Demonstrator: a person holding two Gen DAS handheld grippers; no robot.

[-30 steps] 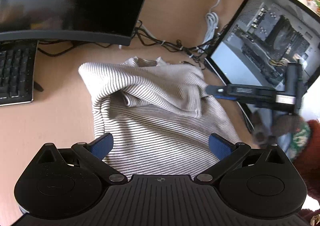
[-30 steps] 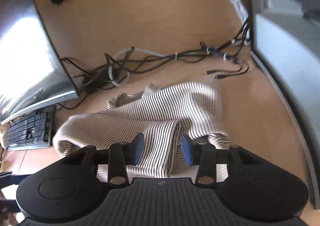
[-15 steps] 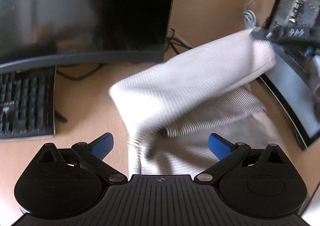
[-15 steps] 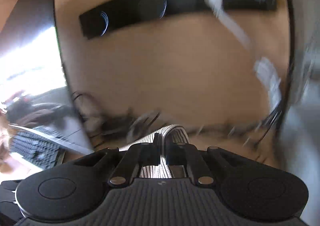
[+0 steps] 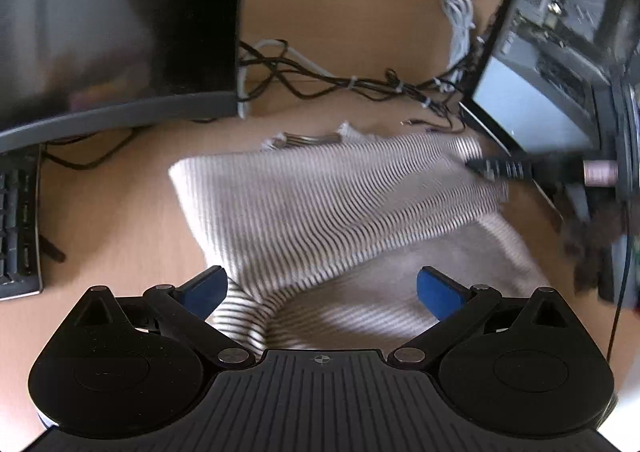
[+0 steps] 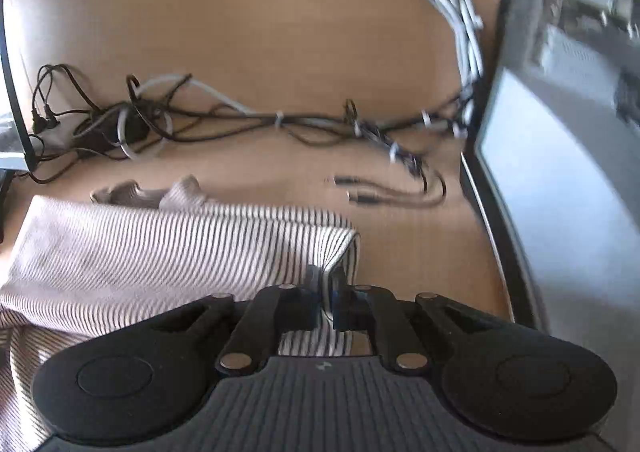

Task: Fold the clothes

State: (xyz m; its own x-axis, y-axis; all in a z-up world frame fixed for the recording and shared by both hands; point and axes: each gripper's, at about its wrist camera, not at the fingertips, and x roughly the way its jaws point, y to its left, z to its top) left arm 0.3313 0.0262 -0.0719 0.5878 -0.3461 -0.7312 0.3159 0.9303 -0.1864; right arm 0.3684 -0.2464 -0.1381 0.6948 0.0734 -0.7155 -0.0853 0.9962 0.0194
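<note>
Pinching striped top [image 6: 168, 252] edge with right gripper [image 6: 327, 292], left gripper [image 5: 320, 288] jaws wide, empty. Thin grip may slip; cables [image 6: 280, 120] at far edge could snag.

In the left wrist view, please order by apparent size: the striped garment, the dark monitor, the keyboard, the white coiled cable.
1. Dark monitor, though cropped and near.
2. Striped garment, close behind it.
3. Keyboard, mostly out of frame.
4. White coiled cable.

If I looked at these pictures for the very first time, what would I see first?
A striped top spread across the middle of the wooden desk, with the right gripper pinching its folded corner. The left gripper hangs open over the near edge, and tangled cables lie behind.
</note>
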